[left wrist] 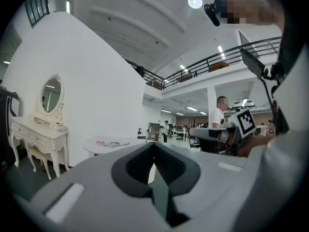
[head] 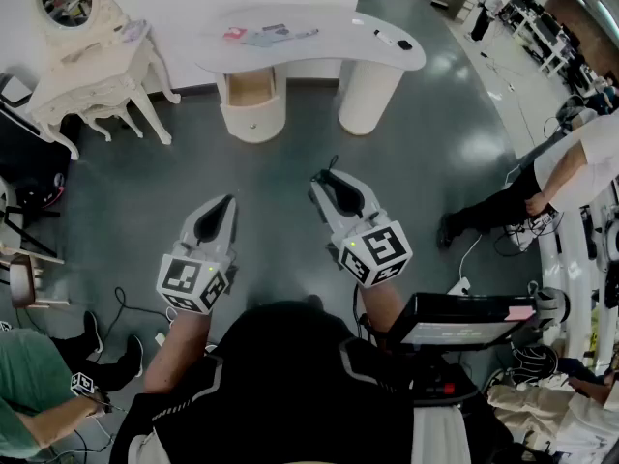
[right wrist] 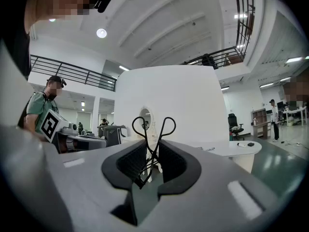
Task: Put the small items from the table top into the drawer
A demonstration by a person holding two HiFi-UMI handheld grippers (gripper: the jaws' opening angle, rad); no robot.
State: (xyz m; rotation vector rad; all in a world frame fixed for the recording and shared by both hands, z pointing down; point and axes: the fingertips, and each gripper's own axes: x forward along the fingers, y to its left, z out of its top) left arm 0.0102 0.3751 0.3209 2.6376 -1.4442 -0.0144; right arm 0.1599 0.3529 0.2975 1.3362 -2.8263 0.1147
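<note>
Fingers (right wrist: 131,162) of the right gripper (right wrist: 153,144) are clenched on a small pair of black scissors (right wrist: 152,152). The crossed blades sit between the pads, and the 2 handle loops stick out past the tips, pointing away from the person. The left gripper (left wrist: 154,146) has its fingers (left wrist: 137,161) closed tip to tip with nothing between them.

From the head view, both grippers hang side by side over the grey floor (head: 193,172), well apart from the white curved worktop (head: 319,51) ahead. Small items lie on that worktop. Toward its left end are a pink piece (head: 235,34), some flat grey-blue pieces (head: 266,37) and a thin pen-like stick (head: 302,35). Toward its right end are a white piece (head: 384,38) and a black piece (head: 404,44). They are too small to identify.

Under the left part of the worktop stands a round pedestal. Its drawer (head: 253,121) has a small knob and looks closed. Above the drawer is a wood-coloured opening (head: 251,85), possibly a 2nd compartment, though the view is too distant to be sure.

A cream dressing table (head: 92,75) with an oval mirror stands at the left. One person (head: 542,187) is at the right edge, and another in a green shirt (head: 29,399) is at the lower left.
</note>
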